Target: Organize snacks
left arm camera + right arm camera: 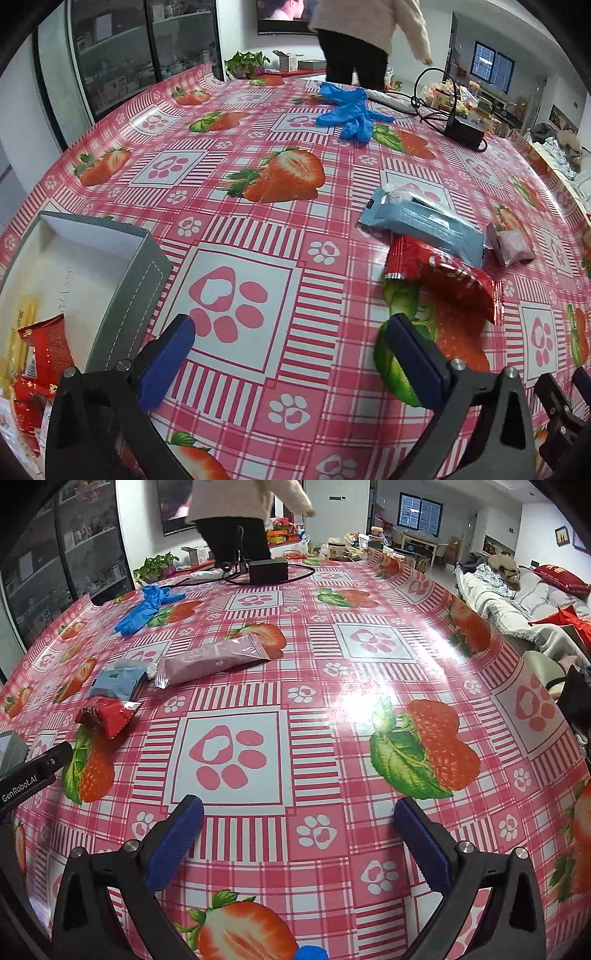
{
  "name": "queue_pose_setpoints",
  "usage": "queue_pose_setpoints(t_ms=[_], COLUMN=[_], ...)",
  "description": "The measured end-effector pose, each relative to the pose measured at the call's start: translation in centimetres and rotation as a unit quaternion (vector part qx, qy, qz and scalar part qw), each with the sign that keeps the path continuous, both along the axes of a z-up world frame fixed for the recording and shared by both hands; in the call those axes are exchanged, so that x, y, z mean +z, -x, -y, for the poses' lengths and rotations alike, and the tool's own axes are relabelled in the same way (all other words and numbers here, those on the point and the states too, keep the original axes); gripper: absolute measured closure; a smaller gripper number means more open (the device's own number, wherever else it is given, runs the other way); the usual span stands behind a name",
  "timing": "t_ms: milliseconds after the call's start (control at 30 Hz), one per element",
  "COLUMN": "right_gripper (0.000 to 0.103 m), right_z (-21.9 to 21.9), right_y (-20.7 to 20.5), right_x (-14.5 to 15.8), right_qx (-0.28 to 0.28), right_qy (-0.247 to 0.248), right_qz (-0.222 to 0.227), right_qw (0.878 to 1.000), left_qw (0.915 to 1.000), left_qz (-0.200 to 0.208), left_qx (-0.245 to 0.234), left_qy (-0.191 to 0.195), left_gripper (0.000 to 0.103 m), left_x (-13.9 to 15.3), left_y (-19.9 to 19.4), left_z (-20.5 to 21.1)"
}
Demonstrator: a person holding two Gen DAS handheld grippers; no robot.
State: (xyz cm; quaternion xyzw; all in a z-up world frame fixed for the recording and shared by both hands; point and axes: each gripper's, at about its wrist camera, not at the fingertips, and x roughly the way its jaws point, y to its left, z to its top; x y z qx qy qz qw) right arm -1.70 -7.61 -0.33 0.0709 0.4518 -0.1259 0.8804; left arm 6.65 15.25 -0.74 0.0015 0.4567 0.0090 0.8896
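Observation:
A grey box with a white inside stands at the left; red and yellow snack packets lie in it. A red packet, a light blue packet and a pink packet lie together on the strawberry tablecloth. My left gripper is open and empty above the cloth, between the box and the red packet. My right gripper is open and empty, to the right of the red packet, blue packet and pink packet.
Blue gloves and a black power adapter with cables lie at the far side of the table. A person stands behind the table. A sofa with clothes is at the right. The left gripper's body shows at the left edge.

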Motion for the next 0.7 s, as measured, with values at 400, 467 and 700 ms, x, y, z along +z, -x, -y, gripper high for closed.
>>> queue_pose_setpoints(t_ms=[400,467,700], right_gripper=[0.000,0.000,0.000], right_z=[-0.01,-0.06,0.02], right_y=[0.00,-0.03,-0.12], right_x=[0.00,-0.06,-0.02], right_qx=[0.000,-0.001,-0.007], right_qy=[0.001,0.001,0.000], right_qz=[0.000,0.000,0.000], right_qw=[1.000,1.000,1.000], left_qw=[1.0000,1.0000,1.0000], left_qz=[0.000,0.000,0.000], left_qx=[0.000,0.000,0.000], left_qy=[0.000,0.000,0.000], left_gripper=[0.000,0.000,0.000], left_x=[0.00,-0.03,-0.02], left_y=[-0.01,-0.03,-0.01], left_z=[-0.02,-0.07,-0.06])
